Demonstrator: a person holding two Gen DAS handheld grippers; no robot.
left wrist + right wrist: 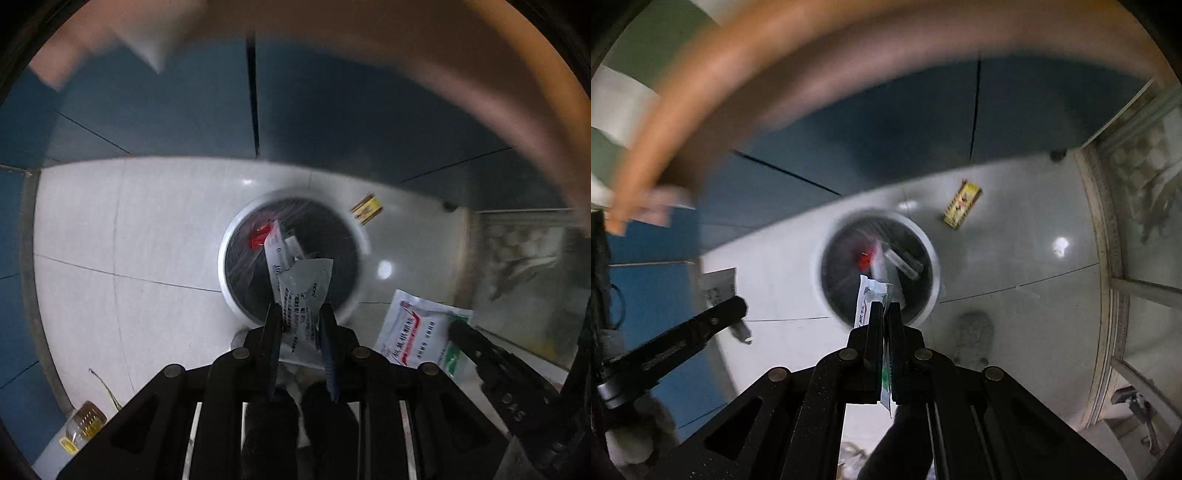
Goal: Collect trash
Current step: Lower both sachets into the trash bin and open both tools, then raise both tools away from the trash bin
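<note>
A round white bin (227, 236) with a black liner stands on the pale tiled floor, holding a red scrap and white wrappers. My left gripper (300, 308) points down over its near rim, shut on a crumpled silver wrapper (306, 280). To its right, my right gripper (460, 330) grips a flat white, red and green packet (413, 332). In the right wrist view the right gripper (885, 306) is shut on that packet (866, 295), edge-on above the bin (932, 258). The left gripper (737, 306) shows at the left with the silver wrapper (718, 284).
A yellow packet (366, 209) (962, 208) lies on the floor beyond the bin. Dark blue panels stand behind. A glass-fronted cabinet (1137, 221) lines the right side. A small capped bottle (85, 421) lies lower left. A grey fuzzy shape (973, 336) sits right of the bin.
</note>
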